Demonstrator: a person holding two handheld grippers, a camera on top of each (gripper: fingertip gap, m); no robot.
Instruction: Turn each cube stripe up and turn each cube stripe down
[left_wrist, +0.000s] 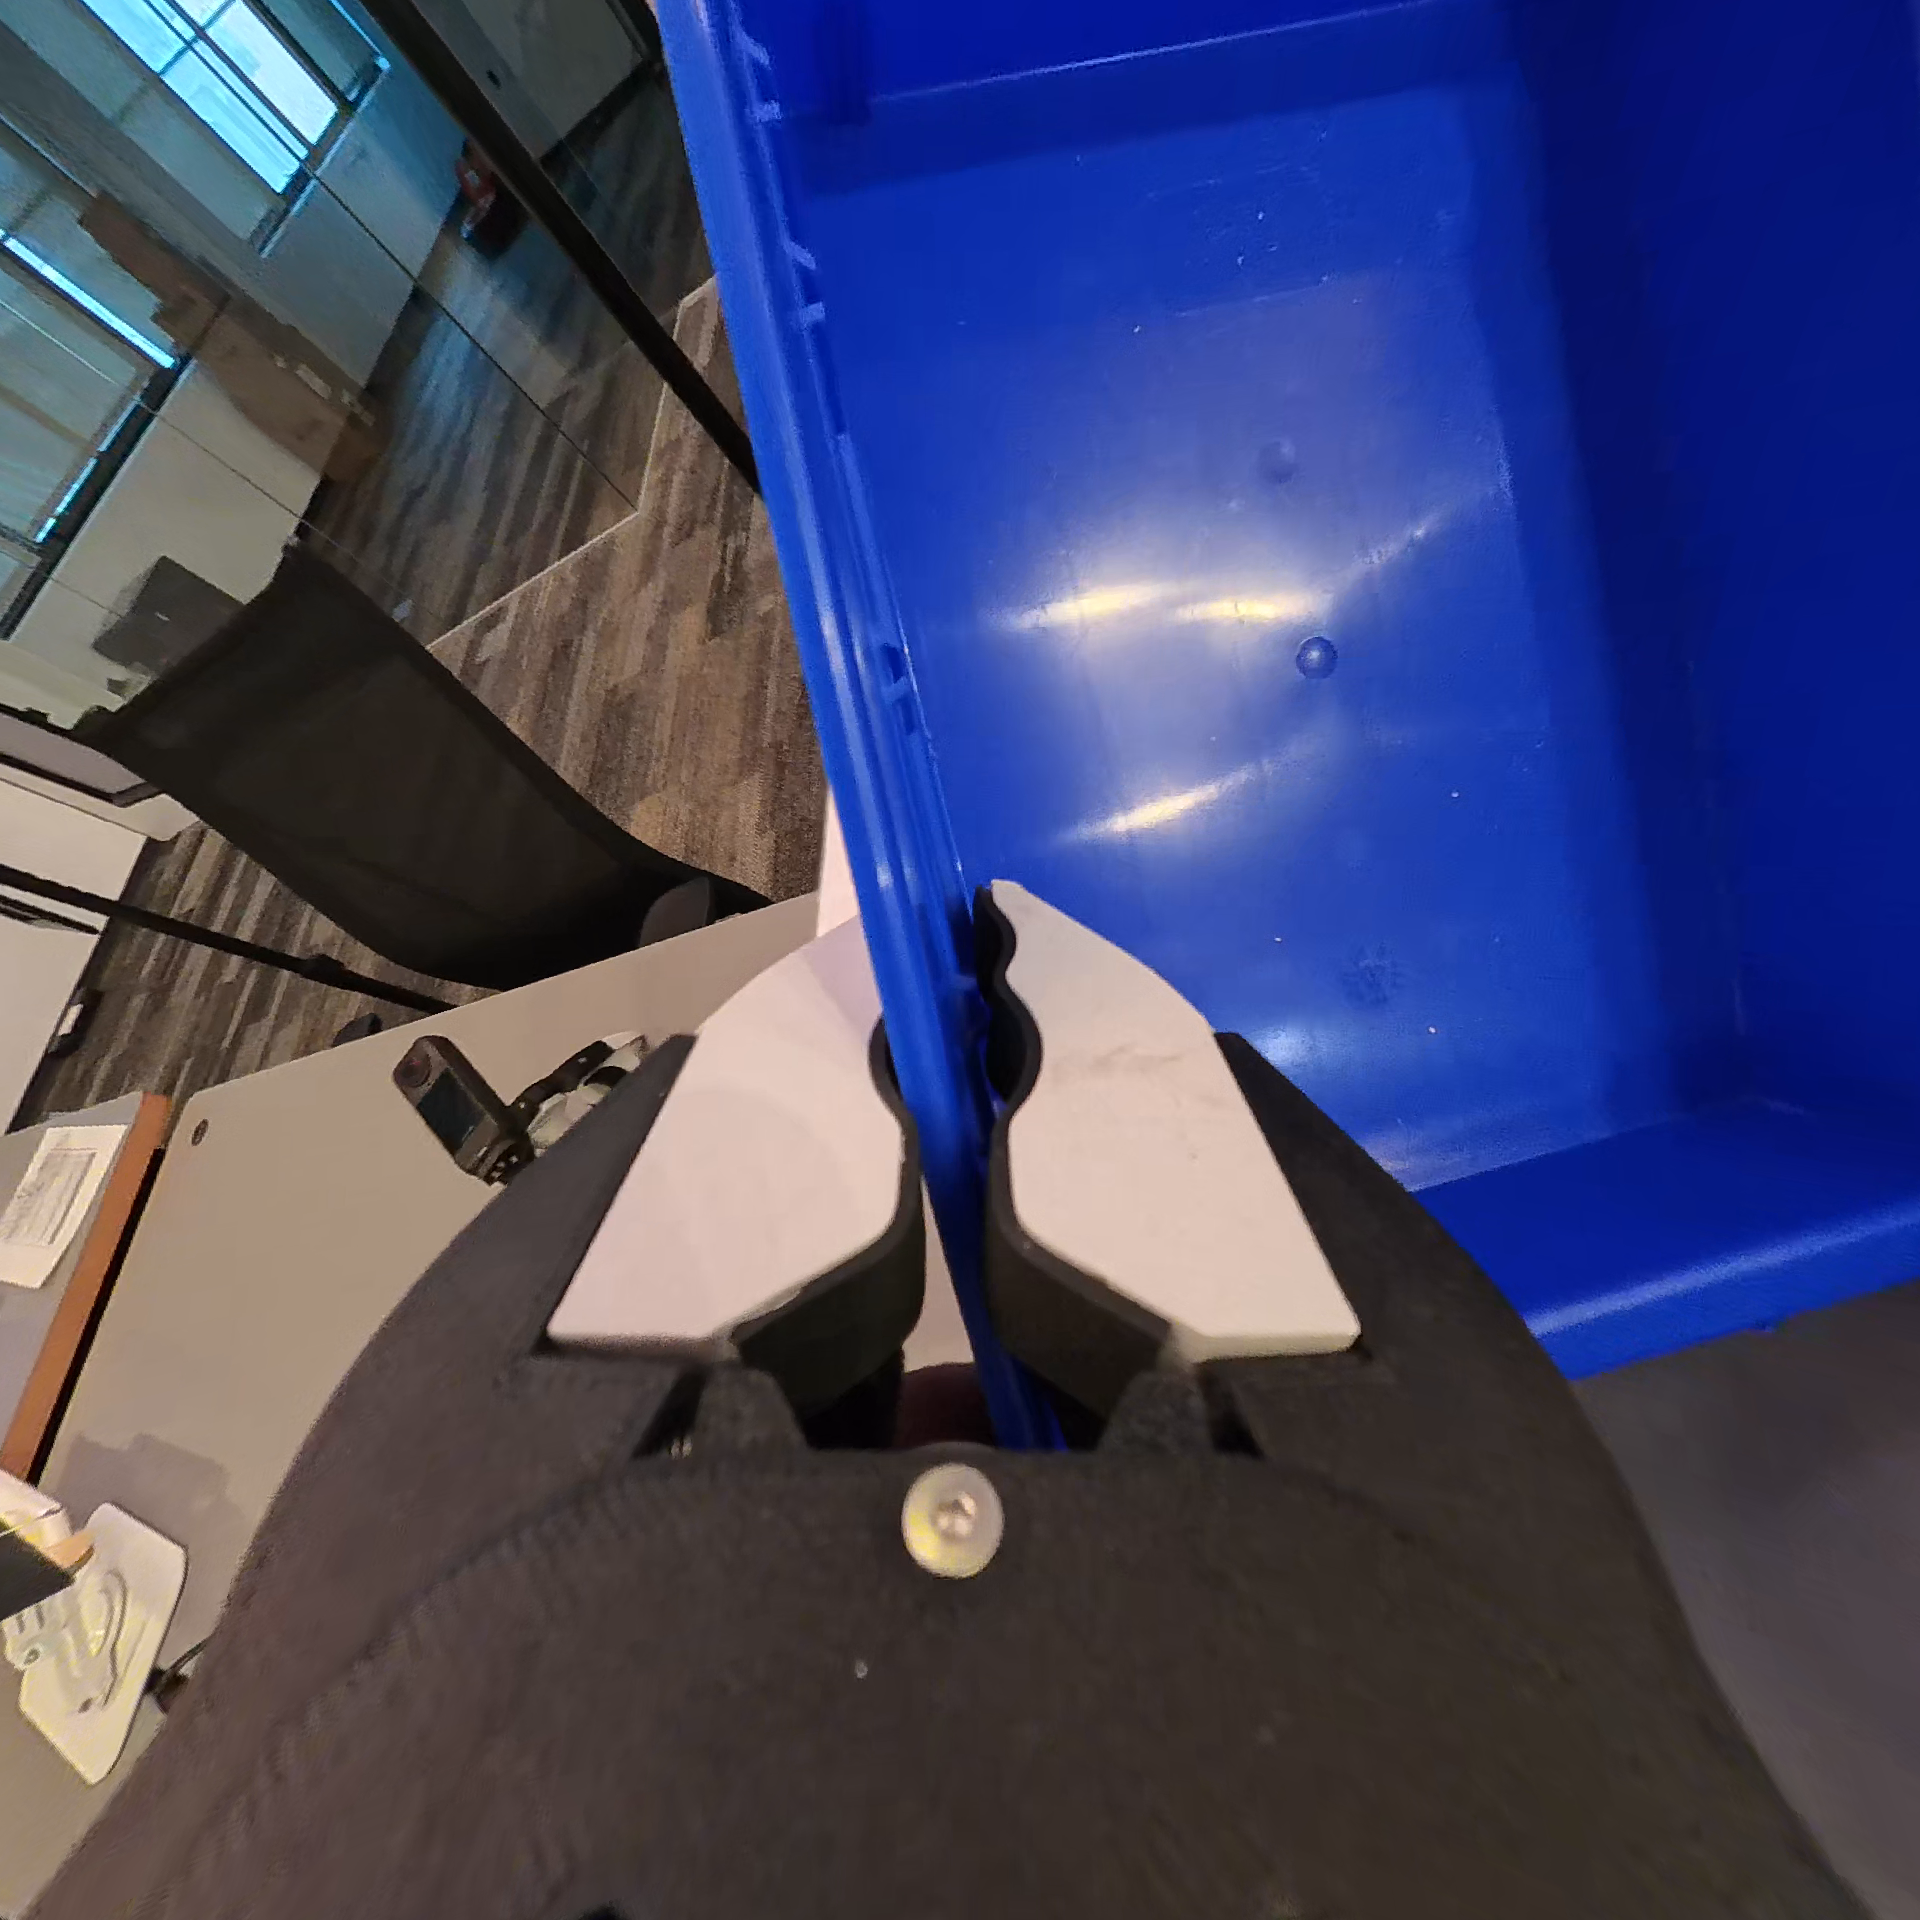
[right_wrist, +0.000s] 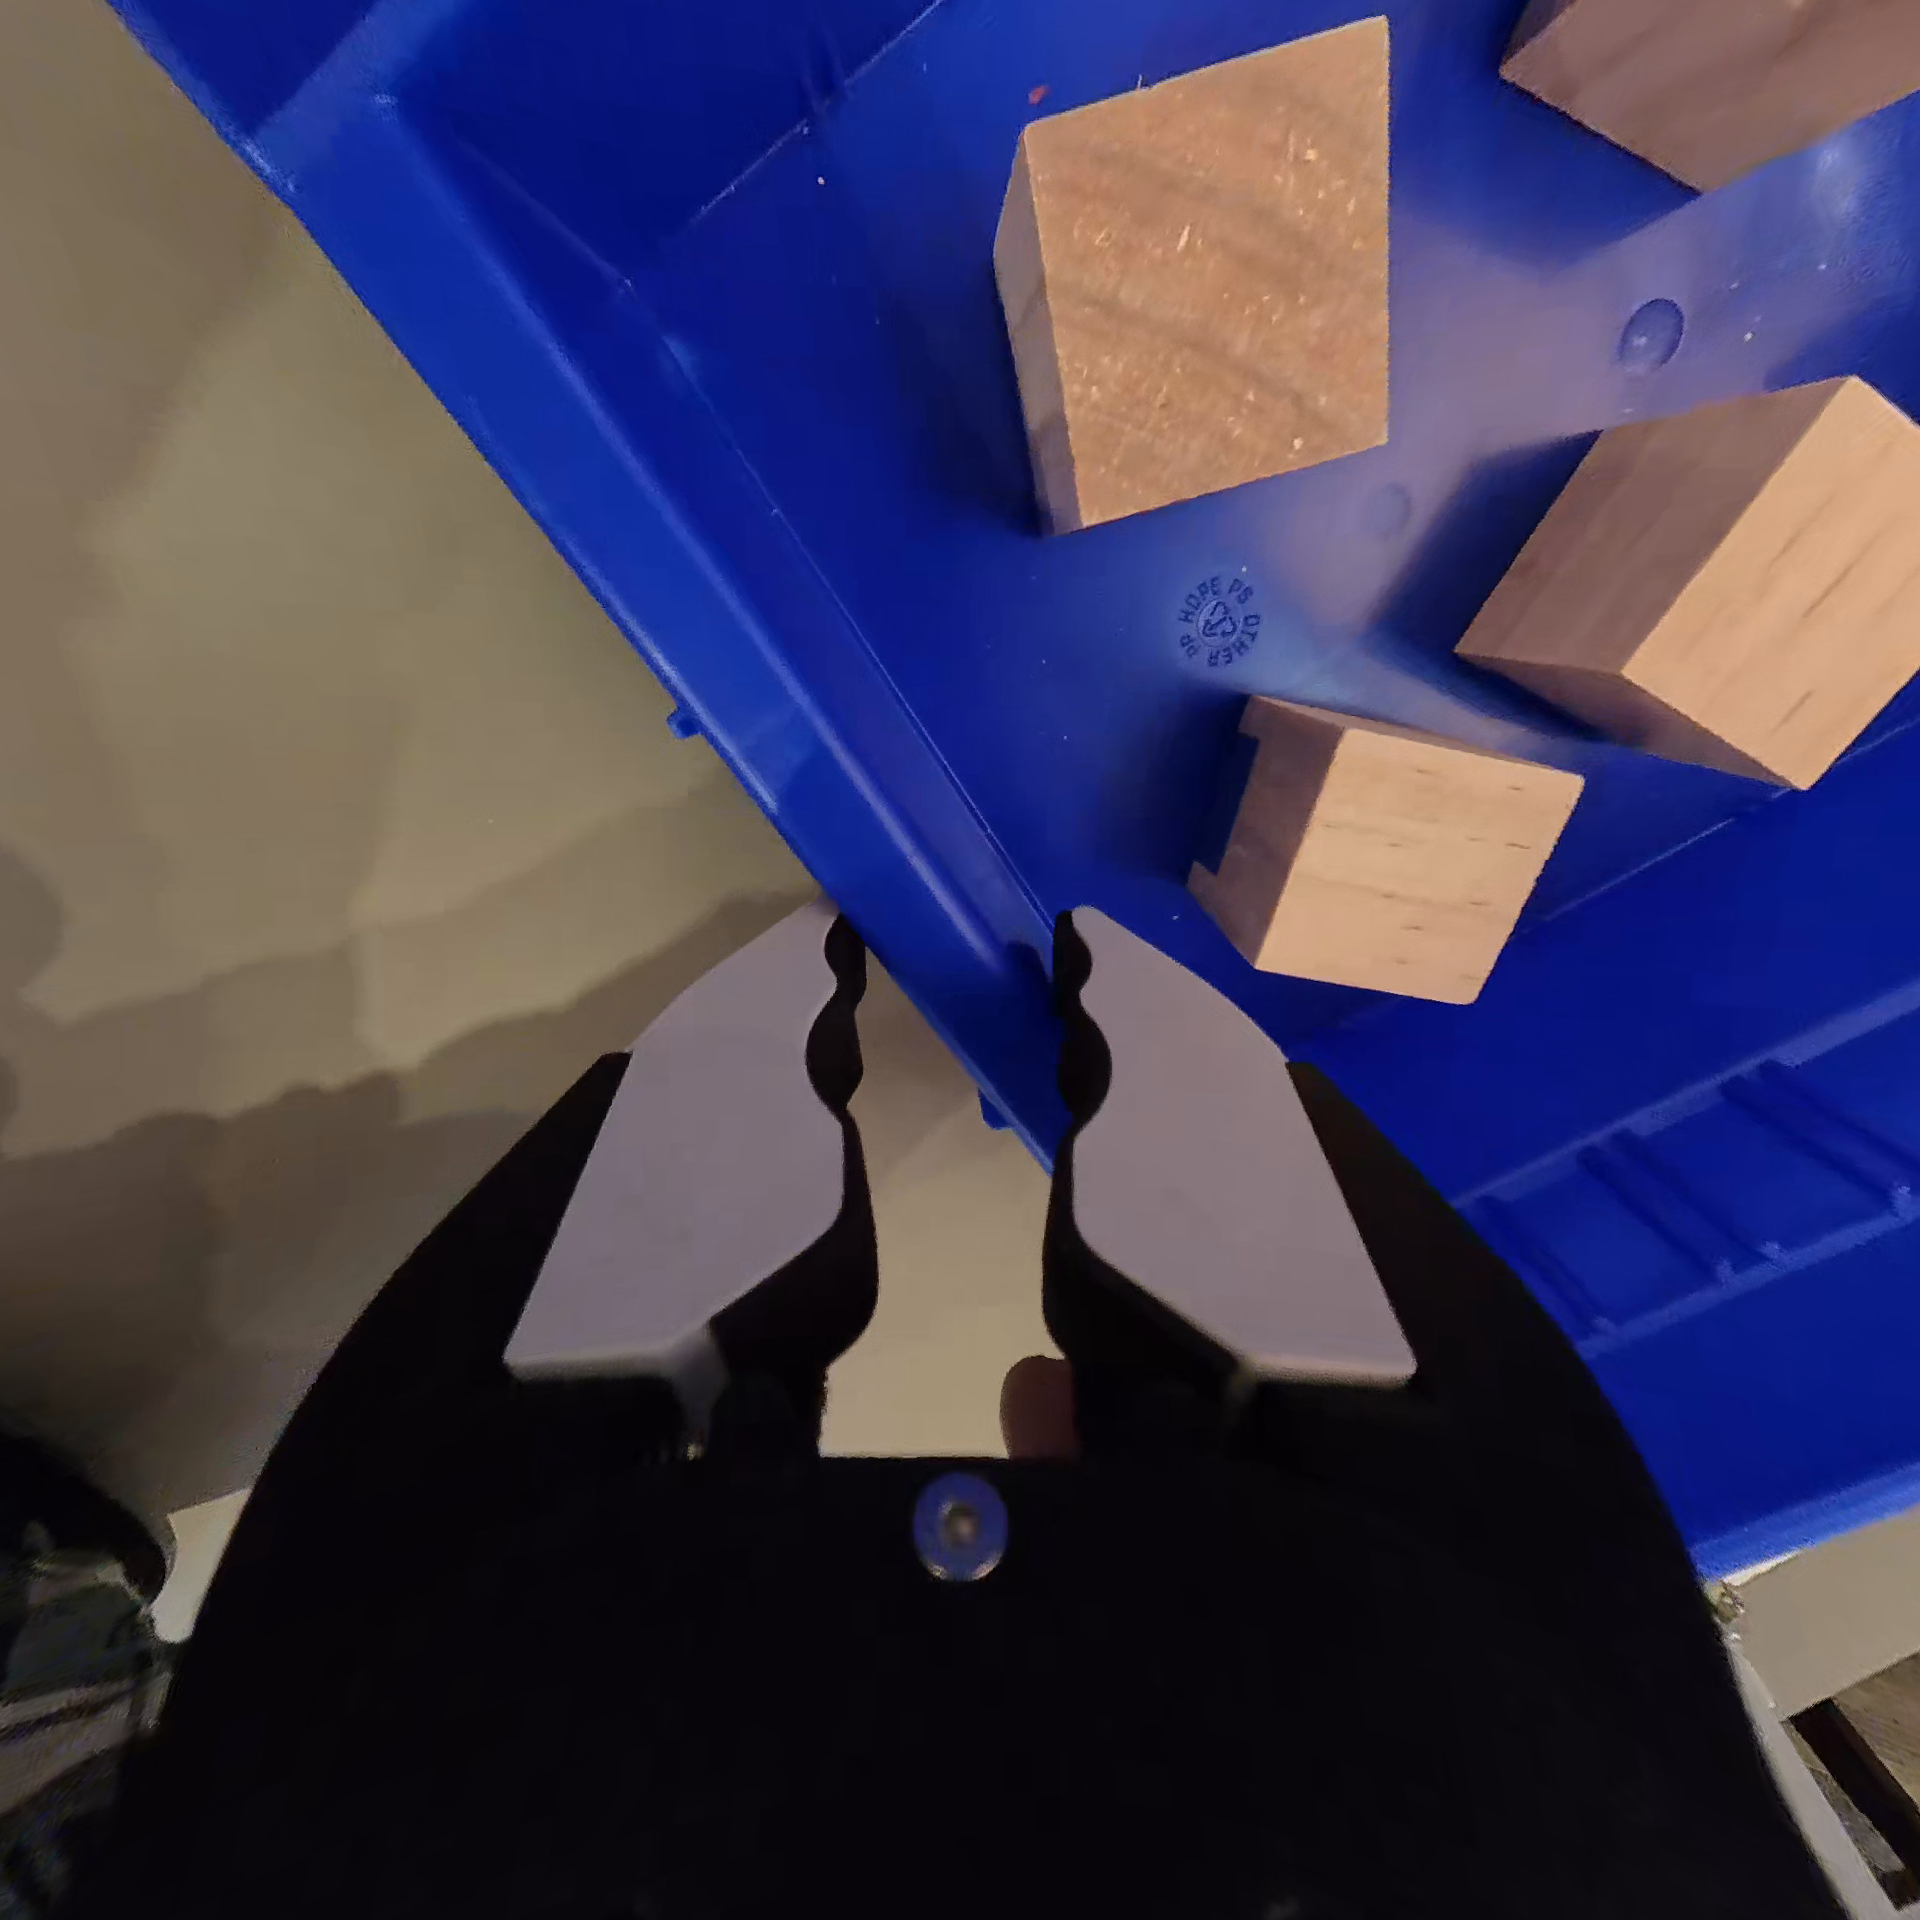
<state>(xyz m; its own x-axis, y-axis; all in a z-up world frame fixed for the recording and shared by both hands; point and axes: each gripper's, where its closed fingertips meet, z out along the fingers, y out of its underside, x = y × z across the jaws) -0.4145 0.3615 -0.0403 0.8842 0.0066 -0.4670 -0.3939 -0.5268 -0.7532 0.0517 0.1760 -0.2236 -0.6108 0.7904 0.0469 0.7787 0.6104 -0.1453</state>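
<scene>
Evidently we clamp the left gripper (left_wrist: 951, 1029) on the blue bin (left_wrist: 1299, 623) wall to steady it; the right gripper (right_wrist: 951, 1023), fingers apart, straddles the wall at seven o'clock of the cubes (right_wrist: 1205, 281).

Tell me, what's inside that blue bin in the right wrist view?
Four wooden cubes show inside the blue bin, resting on its floor; two run off the picture's edge. No stripe shows on the visible faces, and the bin's far right part is out of frame.

There were four wooden cubes (right_wrist: 1205, 281) lying in one blue bin (right_wrist: 727, 436), and a second blue bin (left_wrist: 1299, 520), with two grippers, each with two fingers.
</scene>
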